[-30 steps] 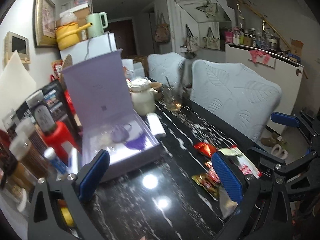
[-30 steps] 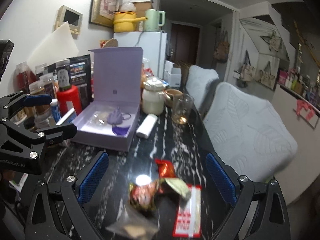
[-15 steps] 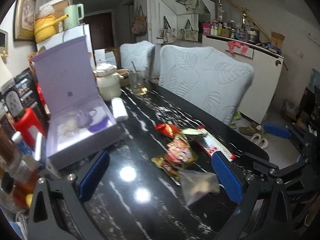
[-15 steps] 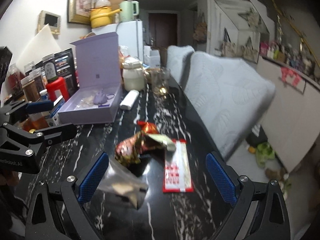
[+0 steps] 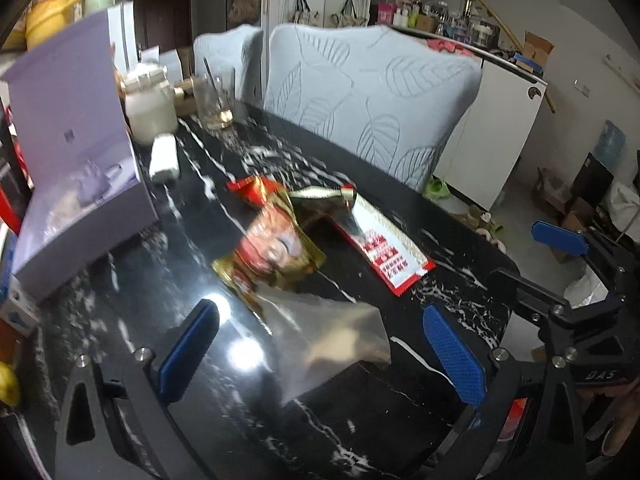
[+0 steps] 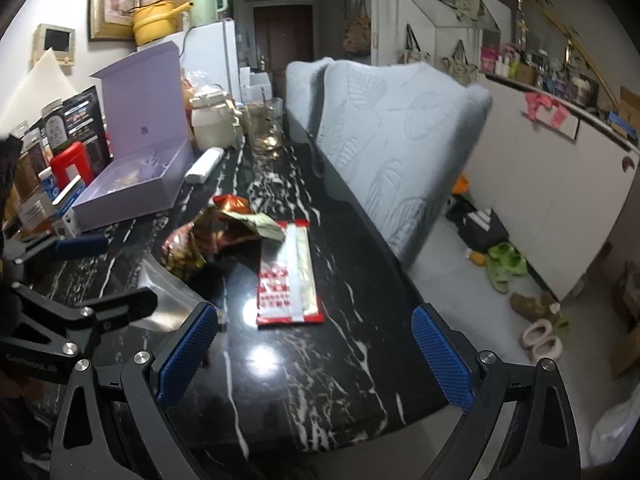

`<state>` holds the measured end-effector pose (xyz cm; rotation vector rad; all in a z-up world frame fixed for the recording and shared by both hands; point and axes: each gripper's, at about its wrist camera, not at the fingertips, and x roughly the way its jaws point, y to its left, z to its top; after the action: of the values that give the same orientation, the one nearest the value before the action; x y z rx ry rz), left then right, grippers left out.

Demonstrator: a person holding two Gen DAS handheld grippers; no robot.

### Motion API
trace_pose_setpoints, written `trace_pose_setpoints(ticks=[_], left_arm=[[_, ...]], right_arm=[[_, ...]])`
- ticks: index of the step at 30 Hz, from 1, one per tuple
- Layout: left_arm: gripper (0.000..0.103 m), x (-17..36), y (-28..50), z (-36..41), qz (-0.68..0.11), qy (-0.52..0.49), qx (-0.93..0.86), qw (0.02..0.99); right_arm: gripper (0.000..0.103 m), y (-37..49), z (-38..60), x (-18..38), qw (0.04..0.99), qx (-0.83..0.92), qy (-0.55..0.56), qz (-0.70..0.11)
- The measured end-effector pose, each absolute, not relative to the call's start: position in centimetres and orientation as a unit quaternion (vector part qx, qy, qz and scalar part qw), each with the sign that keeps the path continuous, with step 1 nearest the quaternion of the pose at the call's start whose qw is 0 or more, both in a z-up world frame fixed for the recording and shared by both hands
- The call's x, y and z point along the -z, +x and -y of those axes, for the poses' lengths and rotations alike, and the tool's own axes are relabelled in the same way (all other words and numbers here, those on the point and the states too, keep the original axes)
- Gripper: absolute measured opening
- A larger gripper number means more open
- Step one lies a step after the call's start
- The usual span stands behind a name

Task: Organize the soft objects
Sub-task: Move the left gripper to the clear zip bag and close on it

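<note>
I'm lining up the first pick: both sets of jaws wide open, nothing held. Clear bag lies near on the worktop between my left gripper fingers, snack packets just beyond. Next I'd lower and pinch it.

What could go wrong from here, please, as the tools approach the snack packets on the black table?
1. The clear plastic bag overlaps the gold-red packet; the open left tool closing there might pinch both, or drag one along.
2. The red-and-white flat packet lies flat on the glossy table, so the open right tool may slide it rather than lift it.
3. That packet lies near the table edge and could be pushed off.
</note>
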<state>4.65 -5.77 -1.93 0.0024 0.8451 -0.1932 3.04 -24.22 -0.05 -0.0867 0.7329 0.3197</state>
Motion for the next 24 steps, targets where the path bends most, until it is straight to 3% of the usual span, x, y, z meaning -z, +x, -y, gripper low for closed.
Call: trace_pose_setpoints(ticks=[14,17,20,24], left_arm=[[0.103,7.0,7.3,7.0,-0.463,0.005,0.092,0.881],[0.091,7.5,7.4,6.9,-0.463,0.005,0.087,0.882],[0.071,7.4,7.3,6.8,-0.451,0.011,0.09,0.888],[0.064,7.0,7.1,6.5,-0.444,-0.002,0.101,0.89]], right_arm=[[0.099,5.4,26.0,3.1,0.905,-0.139,-0.015,-0.401],[0.099,5.8,25.9,3.3,0.903,-0.142,-0.016,-0.404],[0.099,6.1,25.7,3.4,0.902,-0.147,-0.013,-0.406],[0.099,6.7,25.4,3.8,0.899,-0.152,-0.012,-0.41]])
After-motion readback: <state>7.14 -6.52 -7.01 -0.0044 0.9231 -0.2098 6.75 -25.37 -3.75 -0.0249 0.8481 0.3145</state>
